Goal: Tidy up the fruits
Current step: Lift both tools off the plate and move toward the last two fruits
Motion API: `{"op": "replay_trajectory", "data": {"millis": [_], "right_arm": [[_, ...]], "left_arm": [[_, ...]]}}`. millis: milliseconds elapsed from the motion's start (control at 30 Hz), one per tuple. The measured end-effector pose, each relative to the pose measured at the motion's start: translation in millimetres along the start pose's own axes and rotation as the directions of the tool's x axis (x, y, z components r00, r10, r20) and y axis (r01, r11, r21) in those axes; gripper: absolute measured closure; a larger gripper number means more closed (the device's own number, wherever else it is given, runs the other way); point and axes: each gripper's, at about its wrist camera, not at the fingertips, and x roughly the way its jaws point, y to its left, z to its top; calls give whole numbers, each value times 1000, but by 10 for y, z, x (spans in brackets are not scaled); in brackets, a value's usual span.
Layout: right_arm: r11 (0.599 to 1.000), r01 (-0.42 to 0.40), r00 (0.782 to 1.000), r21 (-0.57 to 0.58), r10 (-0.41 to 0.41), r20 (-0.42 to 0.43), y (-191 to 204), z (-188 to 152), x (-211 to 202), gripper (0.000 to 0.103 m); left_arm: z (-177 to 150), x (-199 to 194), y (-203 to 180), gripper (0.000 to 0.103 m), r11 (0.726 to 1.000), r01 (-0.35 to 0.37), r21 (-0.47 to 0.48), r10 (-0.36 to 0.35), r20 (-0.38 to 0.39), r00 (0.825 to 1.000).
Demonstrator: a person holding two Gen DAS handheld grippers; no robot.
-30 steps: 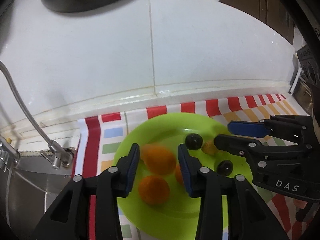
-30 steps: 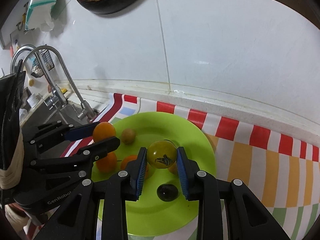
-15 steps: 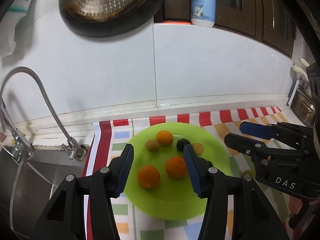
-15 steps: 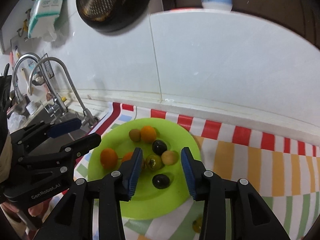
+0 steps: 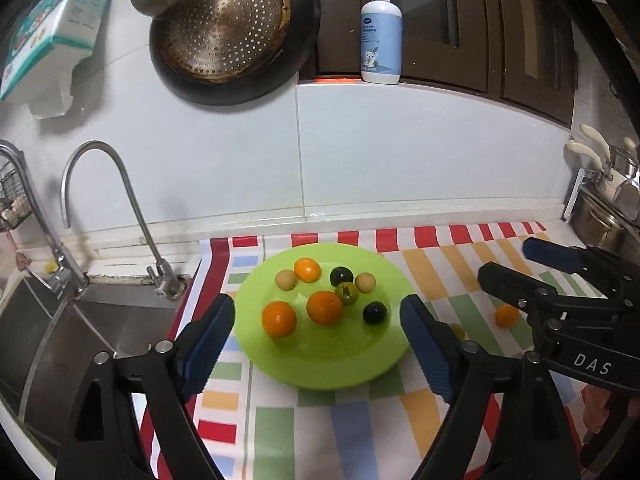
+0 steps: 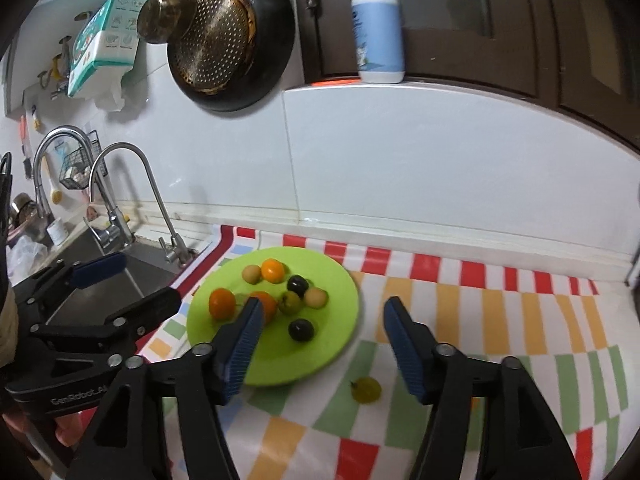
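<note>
A lime green plate (image 5: 344, 360) (image 6: 320, 356) lies on a striped cloth and holds several small fruits: oranges (image 5: 325, 307), dark plums (image 5: 375, 313), a green tomato (image 5: 347, 291) (image 6: 290, 301) and pale round fruits. A yellow-green fruit (image 6: 366, 389) lies on the cloth to the right of the plate. A small orange fruit (image 5: 506, 315) lies further right. My left gripper (image 5: 318, 344) is open and empty, held above the plate's near side. My right gripper (image 6: 322, 344) is open and empty, above the plate's right edge.
A steel sink (image 5: 72, 332) with two taps (image 5: 120, 208) lies to the left. A dark strainer pan (image 5: 232, 28) hangs on the white tiled wall. A soap bottle (image 5: 381, 32) stands on the ledge. Pots (image 5: 604, 220) stand at the far right.
Both grippers opened and drew back and up from the plate. The left let go of an orange and the right let go of the green tomato; both now lie on the plate.
</note>
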Motion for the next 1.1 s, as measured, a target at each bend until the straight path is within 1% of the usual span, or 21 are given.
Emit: {"op": "replay_trajectory", "data": {"millis": [133,233,333,567,733,967,1100], "right_arm": [[999,45,999,10,-45,7,-80,-114,-144,28],[997,70,998,21,-69,-2,-160,-218,-219,28],[995,99,995,23,-99,-10,-247,-316,-277,28],[990,135,990,37,-134,-38,-498,-503,-405,28],[984,176,984,30,-175,-44,-668,-586,-450,28],[979,201,977,33,-198,-78,-887,-657,-347,28],[978,205,975,27,-201,-96,-975,-692,-259,28]], "left_arm": [[-73,-103,-112,11,1000,4,9,-4,8,1000],[-146,-183,-230,5,1000,11,29,-12,26,1000],[-200,-221,-363,2,998,36,49,-37,28,999],[-274,-180,-645,2,994,91,66,-92,4,996],[-311,-79,-828,2,992,99,74,-98,-18,995],[-341,100,-1030,3,990,113,89,-110,-40,993],[-358,246,-1096,3,985,148,88,-143,-57,988]]}}
